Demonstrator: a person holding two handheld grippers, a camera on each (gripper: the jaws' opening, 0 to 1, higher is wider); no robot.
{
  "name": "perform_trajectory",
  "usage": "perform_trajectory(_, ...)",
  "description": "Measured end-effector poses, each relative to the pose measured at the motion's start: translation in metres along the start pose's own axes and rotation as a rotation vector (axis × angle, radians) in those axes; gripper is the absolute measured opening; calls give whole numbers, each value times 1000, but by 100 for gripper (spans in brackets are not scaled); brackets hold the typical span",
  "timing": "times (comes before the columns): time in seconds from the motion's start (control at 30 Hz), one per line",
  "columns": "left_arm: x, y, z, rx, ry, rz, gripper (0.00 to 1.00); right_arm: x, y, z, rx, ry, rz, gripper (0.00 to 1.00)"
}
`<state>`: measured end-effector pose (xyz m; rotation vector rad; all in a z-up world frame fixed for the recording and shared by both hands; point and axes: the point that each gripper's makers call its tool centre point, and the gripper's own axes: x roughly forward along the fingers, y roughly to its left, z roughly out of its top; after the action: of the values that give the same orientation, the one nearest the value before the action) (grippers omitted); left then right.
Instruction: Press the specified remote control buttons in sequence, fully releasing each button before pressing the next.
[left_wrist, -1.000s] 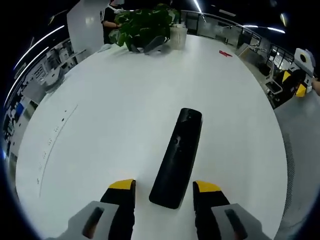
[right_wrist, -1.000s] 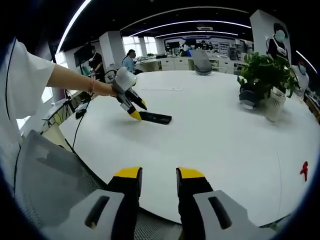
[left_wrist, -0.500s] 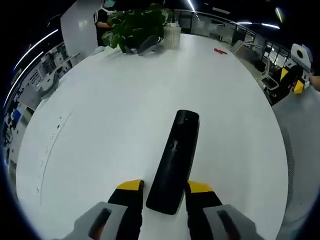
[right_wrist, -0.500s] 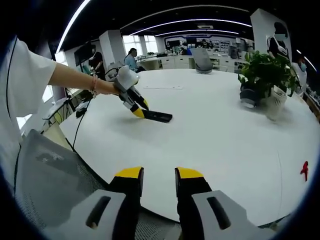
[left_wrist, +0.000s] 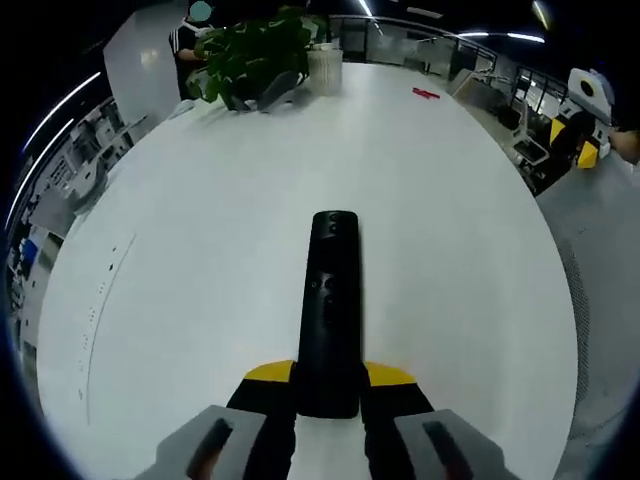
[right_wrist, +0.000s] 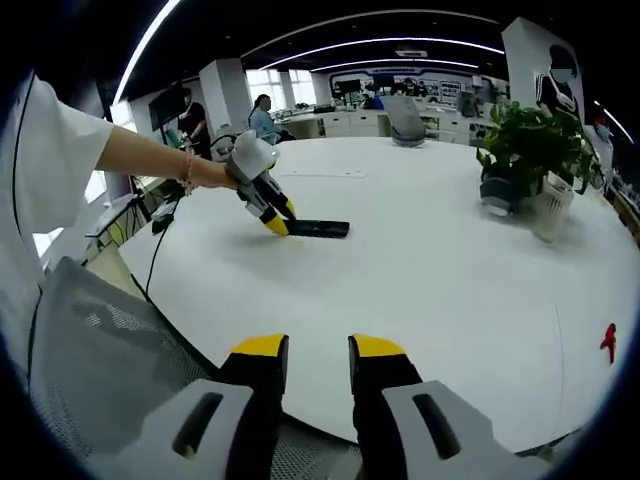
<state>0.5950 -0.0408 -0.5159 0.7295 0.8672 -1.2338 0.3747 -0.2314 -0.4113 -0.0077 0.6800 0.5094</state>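
The left gripper (left_wrist: 329, 385) has its yellow-tipped jaws pinched onto the near end of the black remote control (left_wrist: 330, 305), one jaw on each long side, and from the left gripper view that looks like a firm hold on the body. The remote lies on the big white table (left_wrist: 200, 220), close to the person's side of it, well apart from the potted plant (left_wrist: 245, 60) and the small red object (left_wrist: 425, 93) far across the surface.

Over in the right gripper view, the right gripper (right_wrist: 308, 352) hangs at the table's near edge with its jaws nearly together, just a narrow slit between them, and nothing in them. From there you can see the left gripper (right_wrist: 268, 217) at the end of the person's outstretched arm, clamped on the remote control (right_wrist: 318, 228).

The step in hand looks like steadying the remote so the other tool can press. To do it well, I'd say keep the clamp low on the sides, clear of the button face, hold the body flat on the table so it won't rock, and bring the right gripper's closed tip straight down on a single button, then lift fully off.

The remote's long axis runs straight away from the left gripper, along its jaws, the far rounded end pointing toward the table's middle, button face up
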Motion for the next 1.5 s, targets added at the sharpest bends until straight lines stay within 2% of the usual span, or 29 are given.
perform_trajectory(0.67,-2,-39,-4,98,10,-67,24,-1,2,1,0,-3,7,23)
perform_trajectory(1.2,-8,-67,-12,109,-9,-71,24,-2,7,-1,-16,11,23,22)
perform_trajectory(1.5,-11,-91,-15,114,-17,-77,24,-2,9,0,-26,8,28,21)
